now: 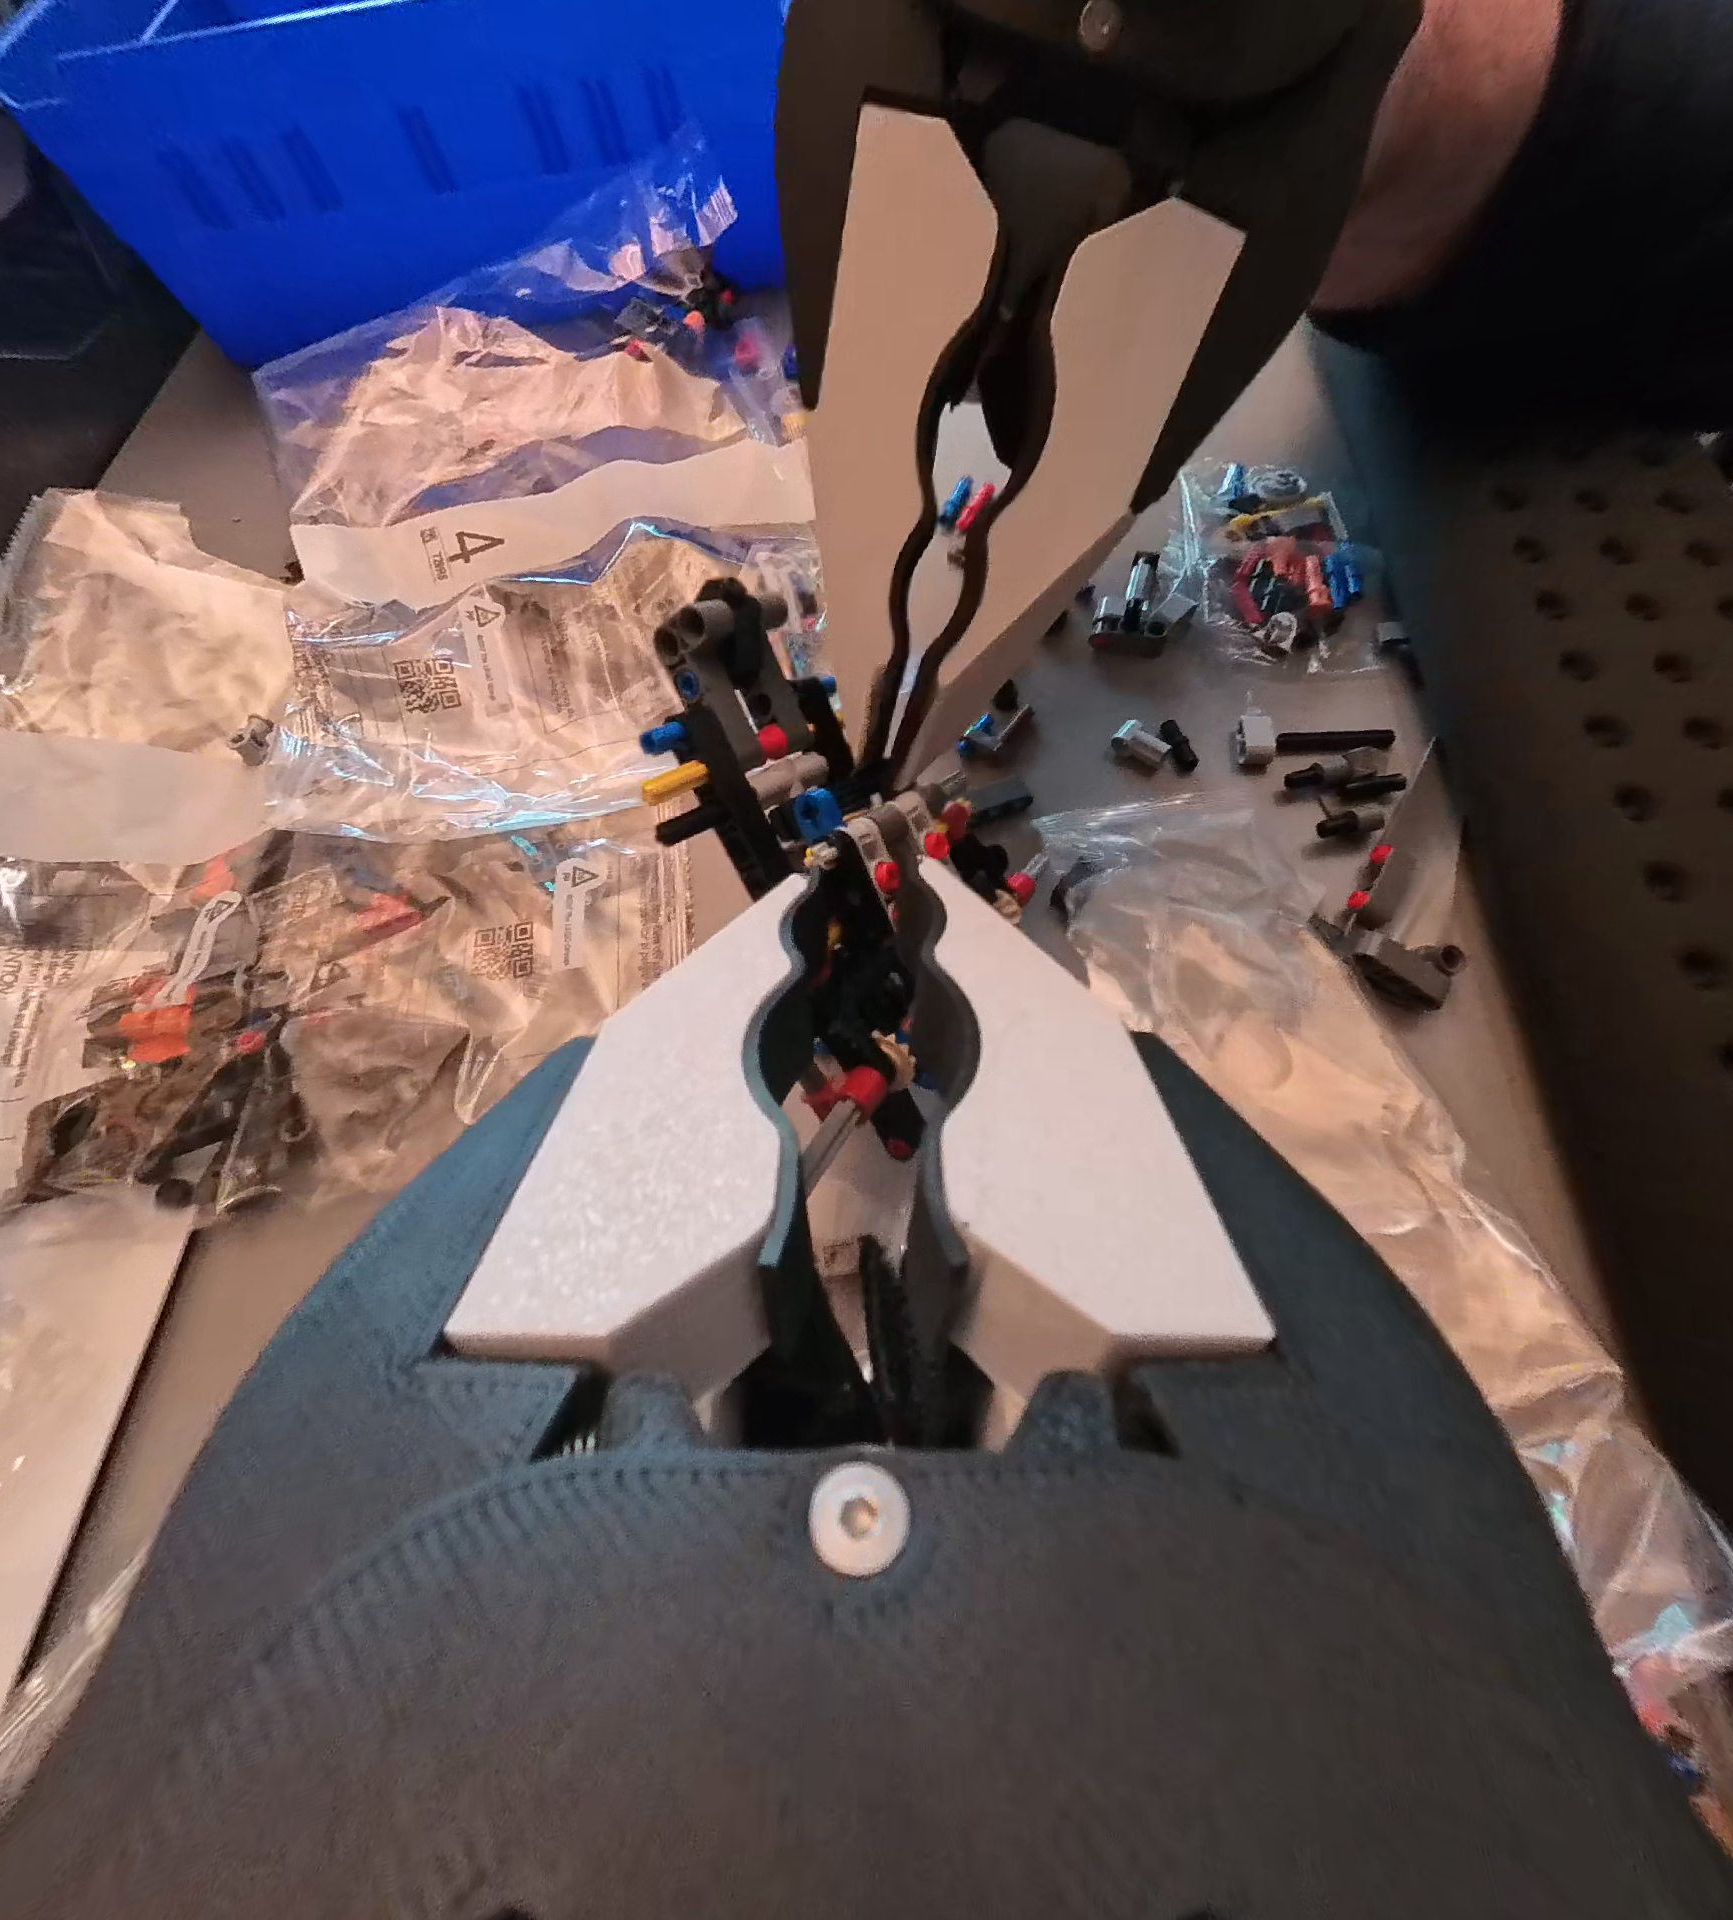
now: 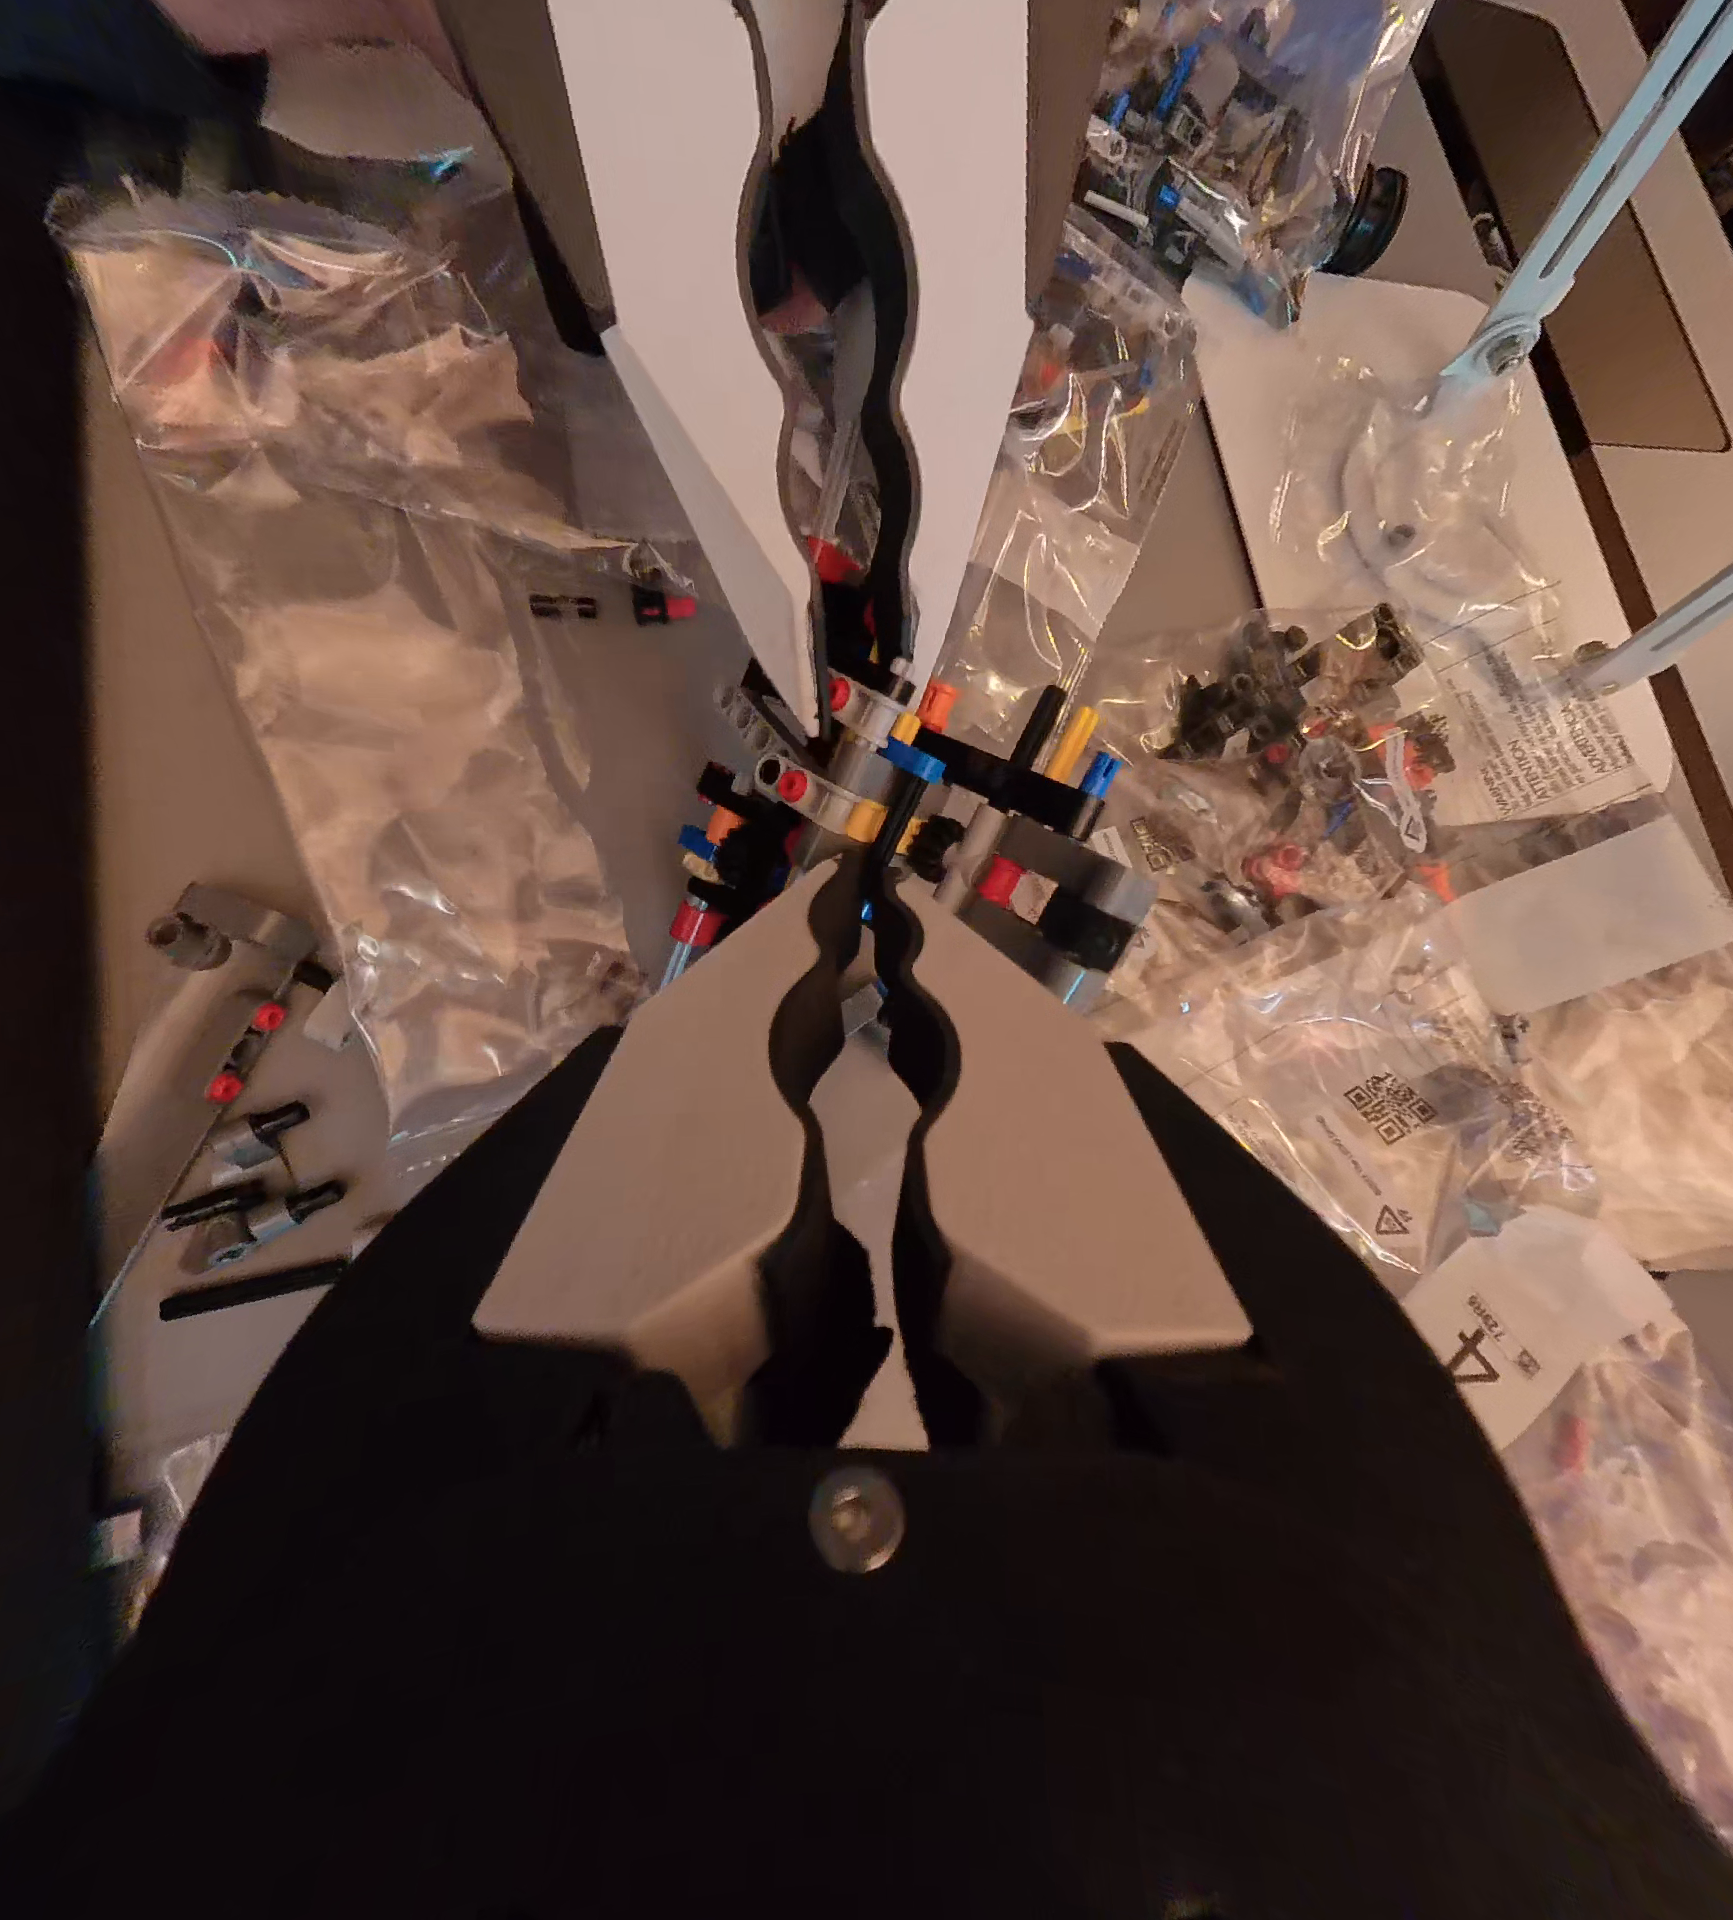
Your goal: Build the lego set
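My left gripper (image 1: 867,904) is clenched on the near end of the half-built lego model (image 1: 737,727), a knobbly cluster of black and grey beams with red, blue and yellow pins, while my right gripper (image 2: 867,883) pinches its far end, tips nearly meeting. Crinkly clear plastic bags (image 1: 218,935) crowd the table's (image 1: 1132,665) left side below a blue bin (image 1: 374,156). Loose pins (image 1: 1350,779) scatter right, leaving little bare room.
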Demonstrator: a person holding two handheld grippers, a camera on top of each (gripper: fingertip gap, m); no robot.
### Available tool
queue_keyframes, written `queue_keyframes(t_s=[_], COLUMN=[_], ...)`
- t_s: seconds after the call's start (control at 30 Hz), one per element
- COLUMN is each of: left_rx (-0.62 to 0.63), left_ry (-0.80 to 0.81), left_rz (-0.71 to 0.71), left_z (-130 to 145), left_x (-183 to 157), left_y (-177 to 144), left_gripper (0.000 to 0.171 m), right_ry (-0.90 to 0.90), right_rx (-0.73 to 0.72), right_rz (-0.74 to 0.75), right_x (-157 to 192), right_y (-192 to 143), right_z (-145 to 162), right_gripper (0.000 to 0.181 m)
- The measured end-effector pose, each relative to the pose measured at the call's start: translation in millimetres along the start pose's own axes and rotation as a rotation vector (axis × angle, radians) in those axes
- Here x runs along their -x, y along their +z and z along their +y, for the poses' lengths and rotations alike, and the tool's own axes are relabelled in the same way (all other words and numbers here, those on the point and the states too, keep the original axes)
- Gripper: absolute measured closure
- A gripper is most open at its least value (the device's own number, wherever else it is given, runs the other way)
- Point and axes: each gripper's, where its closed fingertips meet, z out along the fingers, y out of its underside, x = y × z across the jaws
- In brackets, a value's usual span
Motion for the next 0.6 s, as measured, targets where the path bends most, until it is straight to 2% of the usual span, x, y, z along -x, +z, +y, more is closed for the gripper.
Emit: queue_keyframes(t_s=[0.33,0.37,0.4,0.43,0.47,0.53,0.6], left_rx=[-0.014,0.023,-0.021,-0.124,-0.219,-0.176,-0.096], left_ry=[-0.009,-0.027,-0.065,-0.120,-0.134,-0.080,-0.096], left_rz=[0.041,-0.046,-0.093,-0.096,-0.063,-0.032,-0.014], left_z=[1,8,9,1,-12,-16,-5], left_x=[-4,12,27,35,31,19,17], left_y=[2,-4,-21,-41,-54,-41,-19], left_gripper=[0.159,0.160,0.160,0.160,0.161,0.160,0.160], right_ry=[0.003,-0.029,-0.030,0.008,0.020,0.057,0.049], right_rx=[0.019,0.131,0.191,0.144,0.072,-0.047,-0.041], right_rz=[-0.043,-0.037,-0.035,-0.068,-0.065,-0.027,-0.016], right_x=[6,5,4,7,6,-4,-5], right_y=[-3,-3,-2,-3,-8,-18,-14], right_z=[5,28,49,49,35,6,9], right_gripper=[0.181,0.181,0.181,0.181,0.181,0.181,0.181])
